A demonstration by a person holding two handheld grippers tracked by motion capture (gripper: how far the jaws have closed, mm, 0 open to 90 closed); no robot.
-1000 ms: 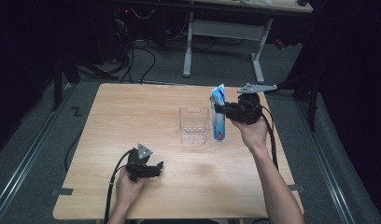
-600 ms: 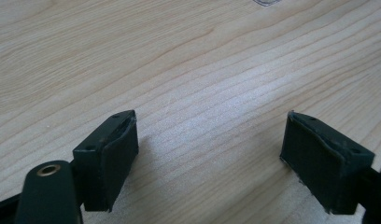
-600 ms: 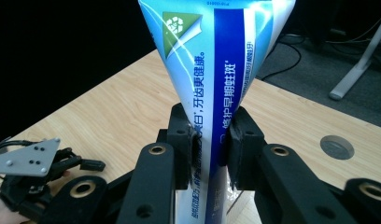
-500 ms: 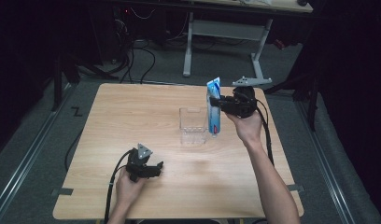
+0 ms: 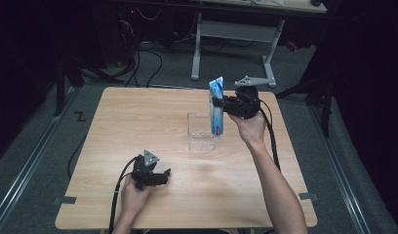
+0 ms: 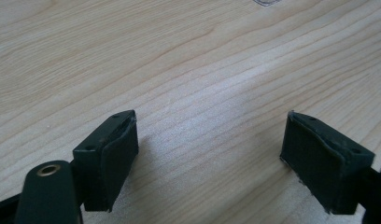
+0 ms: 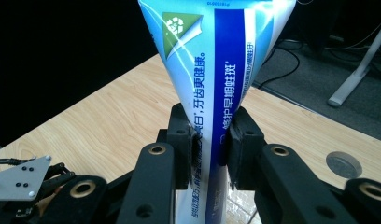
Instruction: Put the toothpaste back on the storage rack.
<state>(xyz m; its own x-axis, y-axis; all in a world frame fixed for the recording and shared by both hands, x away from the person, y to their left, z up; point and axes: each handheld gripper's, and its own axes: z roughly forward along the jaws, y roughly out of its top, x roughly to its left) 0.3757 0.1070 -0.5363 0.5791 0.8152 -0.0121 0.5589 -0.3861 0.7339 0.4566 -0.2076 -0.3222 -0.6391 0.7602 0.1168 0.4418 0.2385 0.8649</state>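
A blue and white toothpaste tube [image 5: 216, 109] stands upright with its flat crimped end on top, and my right gripper [image 5: 221, 105] is shut on its middle. In the right gripper view the tube [image 7: 212, 70] is squeezed between the two pads. Its lower end is at the right wall of a clear plastic box [image 5: 201, 131]; I cannot tell whether it is inside. My left gripper [image 5: 155, 176] rests low on the wooden table [image 5: 138, 117] at the front left, well apart from the box. Its jaws stand wide open over bare wood in the left gripper view [image 6: 212, 140].
Cables trail from both grippers off the table's front edge. A white-legged desk frame [image 5: 236, 44] stands on the floor beyond the far edge. The left gripper's grey plate [image 7: 20, 183] shows far off. A corner of the clear box [image 6: 268, 2] lies ahead of the left jaws.
The right gripper has tipped the tube upright and carried it left, up against the clear box. The left gripper has stayed still.
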